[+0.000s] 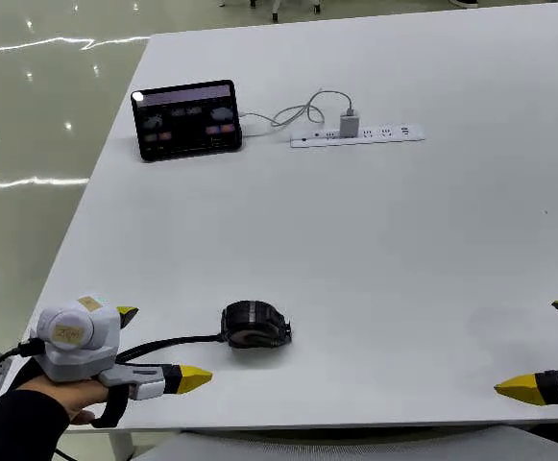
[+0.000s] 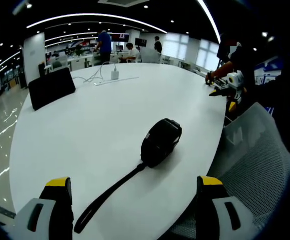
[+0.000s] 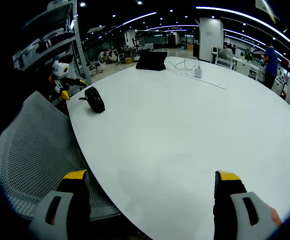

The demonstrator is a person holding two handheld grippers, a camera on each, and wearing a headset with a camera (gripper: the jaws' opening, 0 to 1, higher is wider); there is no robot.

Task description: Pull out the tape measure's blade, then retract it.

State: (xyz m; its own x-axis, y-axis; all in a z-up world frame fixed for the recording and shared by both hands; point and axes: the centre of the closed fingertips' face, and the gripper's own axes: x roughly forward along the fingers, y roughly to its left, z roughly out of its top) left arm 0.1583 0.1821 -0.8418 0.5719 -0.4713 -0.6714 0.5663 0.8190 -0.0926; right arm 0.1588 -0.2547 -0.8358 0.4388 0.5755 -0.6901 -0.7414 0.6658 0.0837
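White tabletop (image 1: pixel 375 250) takes up most of the head view. The black tape (image 1: pixel 255 325) lies on it in the lower left of the frame, near the front edge. A black strap (image 1: pixel 168 343) runs from its case toward the left and passes between the yellow-tipped jaws of the left tool (image 1: pixel 163 346). A hand (image 1: pixel 62 394) in a dark sleeve holds that tool at the lower left corner. Its jaws are wide apart and hold nothing — they are just short of the tape and not touching it. In the left gripper view the tape sits mid-frame ahead of the spread jaws, with the strap trailing down between them.

The right tool (image 1: pixel 540 346) comes in at the lower right edge, its jaws likewise spread and empty, well apart from the tape. In the right gripper view the tape is small in the upper left, close to the tabletop's edge.

In the upper left of the head view a tablet (image 1: pixel 187 119) stands propped with its screen lit. To its right lies a power strip (image 1: pixel 375 135) with a charger (image 1: pixel 350 125) plugged in — a cable (image 1: pixel 288 113) loops from the charger to the tablet. A grey mesh chair (image 1: pixel 355 447) shows along the bottom edge.
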